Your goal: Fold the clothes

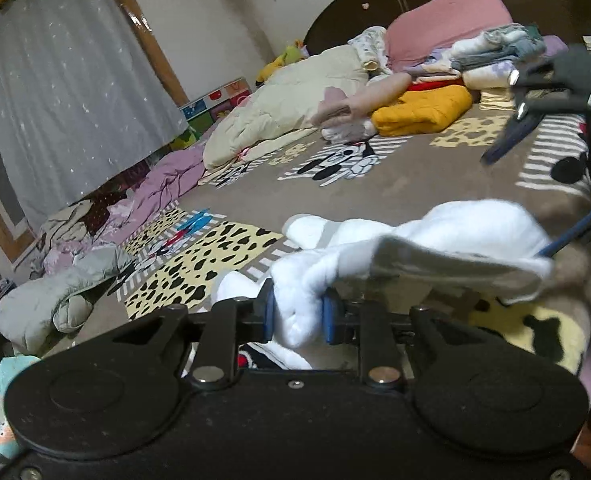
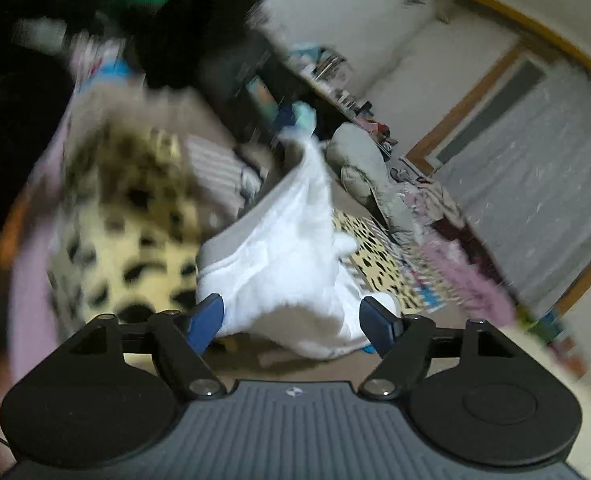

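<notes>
A white fleece garment (image 1: 415,240) with a grey lining hangs just above the patterned bed cover. My left gripper (image 1: 299,316) is shut on a bunched end of it, its blue pads pinching the white cloth. In the right wrist view the same white garment (image 2: 291,256) stretches away from me. My right gripper (image 2: 295,320) stands open there, blue fingers (image 2: 205,320) wide apart on either side of the cloth's near edge. The right gripper also shows in the left wrist view as a dark shape (image 1: 551,80) at the upper right. The right wrist view is blurred.
The bed cover (image 1: 255,184) is brown with cartoon and spotted yellow patches. Folded clothes (image 1: 491,56), a yellow garment (image 1: 423,110), a cream duvet (image 1: 287,100) and a pink pillow (image 1: 447,16) lie near the headboard. Grey and purple bedding (image 1: 55,292) is heaped at the left edge by the curtain.
</notes>
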